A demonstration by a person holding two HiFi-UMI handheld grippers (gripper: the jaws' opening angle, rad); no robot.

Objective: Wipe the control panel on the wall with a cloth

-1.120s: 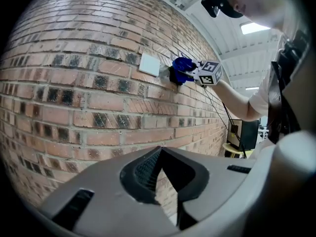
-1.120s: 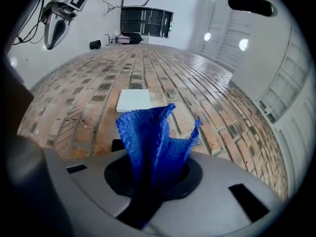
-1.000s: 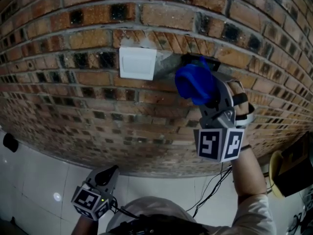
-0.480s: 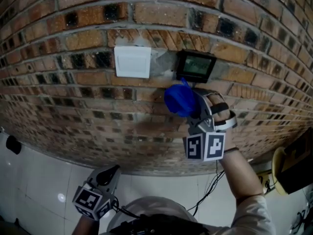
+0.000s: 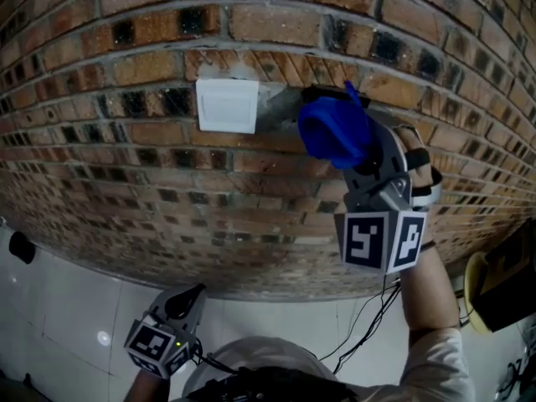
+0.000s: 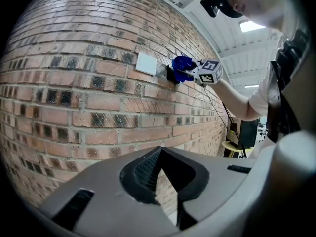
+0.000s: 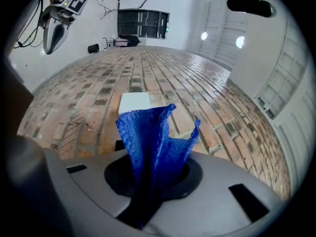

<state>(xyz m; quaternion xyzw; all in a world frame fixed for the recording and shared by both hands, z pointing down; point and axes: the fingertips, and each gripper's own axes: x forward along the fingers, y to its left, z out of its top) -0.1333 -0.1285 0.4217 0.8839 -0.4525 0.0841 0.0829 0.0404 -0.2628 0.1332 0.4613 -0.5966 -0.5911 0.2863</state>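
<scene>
A blue cloth point(image 5: 333, 132) is pressed on the brick wall point(image 5: 126, 166) over the dark control panel point(image 5: 323, 95), of which only the top edge shows. My right gripper point(image 5: 350, 151) is shut on the cloth, its marker cube lower down. In the right gripper view the cloth point(image 7: 153, 135) stands up out of the right gripper point(image 7: 148, 181), hiding most of the panel point(image 7: 118, 145). My left gripper point(image 5: 186, 298) hangs low at the bottom left, far from the wall, shut and holding nothing. The left gripper view shows the left gripper point(image 6: 159, 154), and farther off the cloth point(image 6: 181, 65) on the panel point(image 6: 170, 74).
A white switch plate point(image 5: 227, 105) is fixed just left of the panel. Black cables point(image 5: 368, 312) hang below my right arm. A yellow stand with a dark box point(image 5: 494, 296) is at the lower right. The floor point(image 5: 59, 308) is white tile, with a dark object point(image 5: 18, 243) at the left.
Half a second ago the cloth was below the panel and the screen showed. My right gripper has since moved up and right, so the cloth covers the panel again. The left gripper has stayed put.
</scene>
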